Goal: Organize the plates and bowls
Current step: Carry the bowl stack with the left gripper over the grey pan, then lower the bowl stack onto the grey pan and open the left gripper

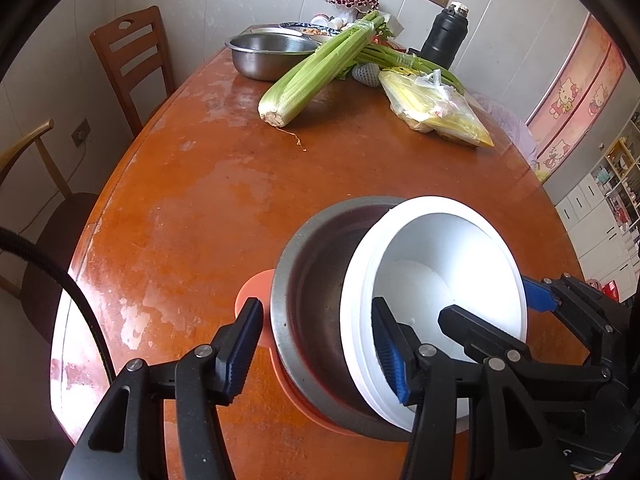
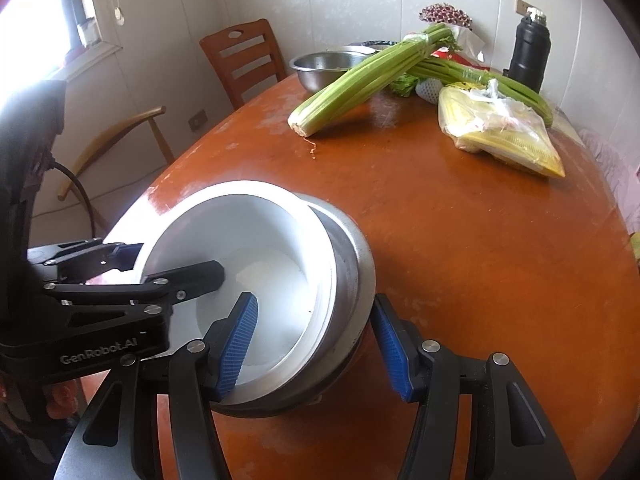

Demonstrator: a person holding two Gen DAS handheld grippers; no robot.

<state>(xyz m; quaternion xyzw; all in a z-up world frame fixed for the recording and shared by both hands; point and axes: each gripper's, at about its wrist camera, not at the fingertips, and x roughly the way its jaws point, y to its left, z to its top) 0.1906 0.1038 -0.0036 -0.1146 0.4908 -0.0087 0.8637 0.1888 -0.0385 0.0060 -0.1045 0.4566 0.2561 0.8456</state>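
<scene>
White bowls [image 1: 452, 264] sit tilted inside a steel bowl [image 1: 316, 280] on an orange plate [image 1: 250, 298]. Both grippers angle steeply down, half-open: left gripper [image 1: 316, 350] straddles the near rims, right gripper [image 2: 316, 346] likewise, neither visibly clamping.

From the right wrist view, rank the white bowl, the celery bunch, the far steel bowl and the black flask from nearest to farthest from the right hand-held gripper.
1. White bowl: at the right hand-held gripper, its rim between the fingers.
2. Celery bunch: mid-table, centre.
3. Far steel bowl: back left, beside the chair.
4. Black flask: back right, by the wall.
</scene>
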